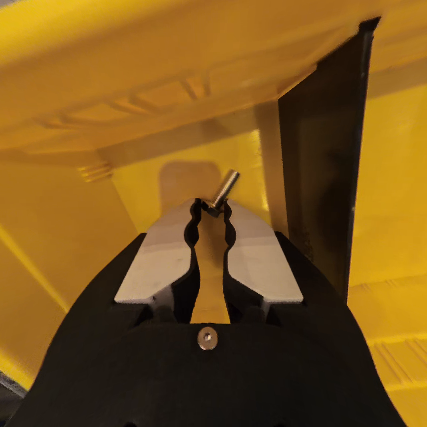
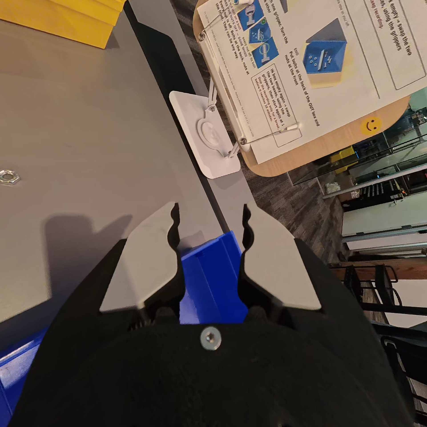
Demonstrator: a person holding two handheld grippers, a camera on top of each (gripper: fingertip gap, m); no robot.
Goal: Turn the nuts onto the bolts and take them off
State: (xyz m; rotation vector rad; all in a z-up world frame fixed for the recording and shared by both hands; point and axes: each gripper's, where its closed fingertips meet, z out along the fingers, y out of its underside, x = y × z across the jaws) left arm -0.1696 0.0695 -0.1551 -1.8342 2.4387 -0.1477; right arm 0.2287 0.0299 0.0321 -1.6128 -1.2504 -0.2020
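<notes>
In the left wrist view my left gripper (image 1: pixel 212 203) is inside a yellow box (image 1: pixel 69 219) and is shut on the head of a silver bolt (image 1: pixel 223 190). The bolt's threaded shank points up and away, a little right. In the right wrist view my right gripper (image 2: pixel 210 208) is open and empty, held above the grey table (image 2: pixel 80 115) near its edge. A silver nut (image 2: pixel 8 178) lies flat on the table at the far left, well away from the right gripper. No nut shows on the bolt.
A black divider (image 1: pixel 323 173) stands in the yellow box to the right of the left gripper. A blue box (image 2: pixel 208 277) sits under the right gripper. A yellow box (image 2: pixel 60 18) is at top left. A white stand base (image 2: pixel 203 136) holds a board with an instruction sheet (image 2: pixel 300 69). Left tips to right tips: about 45 centimetres.
</notes>
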